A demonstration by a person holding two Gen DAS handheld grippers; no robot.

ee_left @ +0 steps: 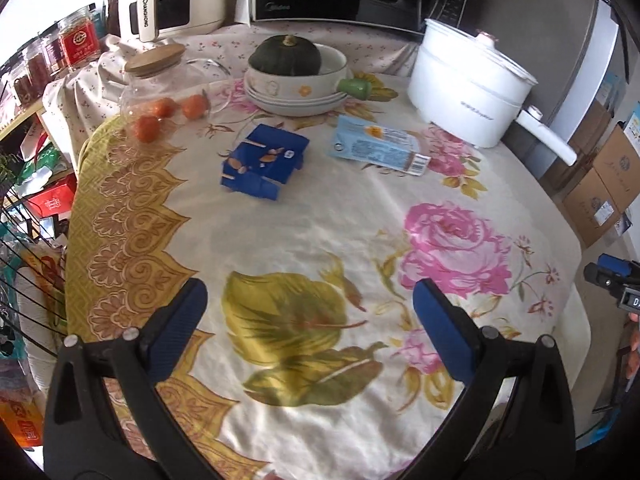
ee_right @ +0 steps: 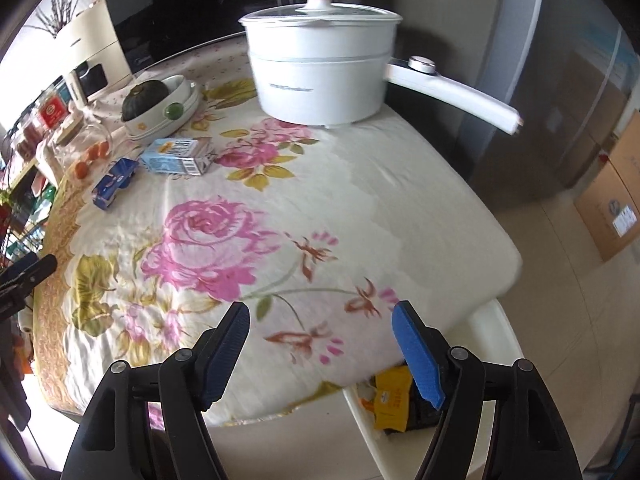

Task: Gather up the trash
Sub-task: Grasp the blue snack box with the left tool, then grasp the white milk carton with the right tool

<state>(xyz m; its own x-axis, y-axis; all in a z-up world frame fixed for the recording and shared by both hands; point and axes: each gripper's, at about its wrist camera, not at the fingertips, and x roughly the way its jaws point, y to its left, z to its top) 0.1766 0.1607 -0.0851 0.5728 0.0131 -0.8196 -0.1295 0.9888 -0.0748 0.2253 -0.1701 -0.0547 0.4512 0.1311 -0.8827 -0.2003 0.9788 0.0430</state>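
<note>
Hand-held gripper pair, left (ee_left: 310,304) and right (ee_right: 320,326), both spread, empty; blue carton (ee_left: 264,162) looks light, crushable, pinch across its flat sides.

I am holding my left gripper (ee_left: 310,300) angled downward, its blue-padded jaws standing wide apart with nothing between them. I am holding my right gripper (ee_right: 320,320) tilted down as well, jaws also spread and gripping nothing. Each gripper is showing at the edge of the other's wrist view.
</note>
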